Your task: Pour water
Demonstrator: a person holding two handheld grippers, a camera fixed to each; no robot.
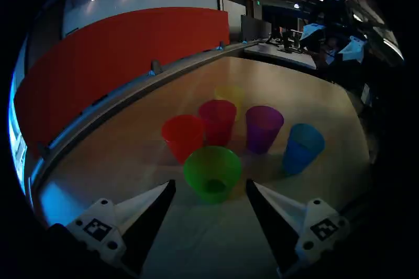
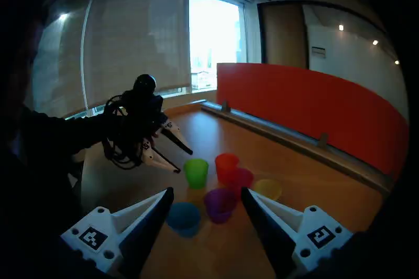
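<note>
Several coloured plastic cups stand grouped on the wooden table [image 1: 314, 96]. In the left gripper view the green cup [image 1: 212, 173] is nearest, just ahead of my open left gripper [image 1: 209, 190], with nothing between the fingers. Behind it stand the red cup [image 1: 183, 136], magenta cup [image 1: 217, 120], purple cup [image 1: 263, 127], blue cup [image 1: 302, 147] and yellow cup [image 1: 230, 93]. In the right gripper view my right gripper [image 2: 207, 195] is open above the table, with the blue cup [image 2: 183, 218] and purple cup [image 2: 219, 204] closest. The left gripper [image 2: 178, 158] shows there too, beside the green cup [image 2: 196, 172].
A red partition [image 1: 125, 54] with a grey rail runs along the table's far edge. Office desks with monitors [image 1: 293, 38] lie beyond the table. In the right gripper view a dark sleeve [image 2: 57, 132] reaches in from the left, and a bright window [image 2: 214, 38] with blinds stands behind.
</note>
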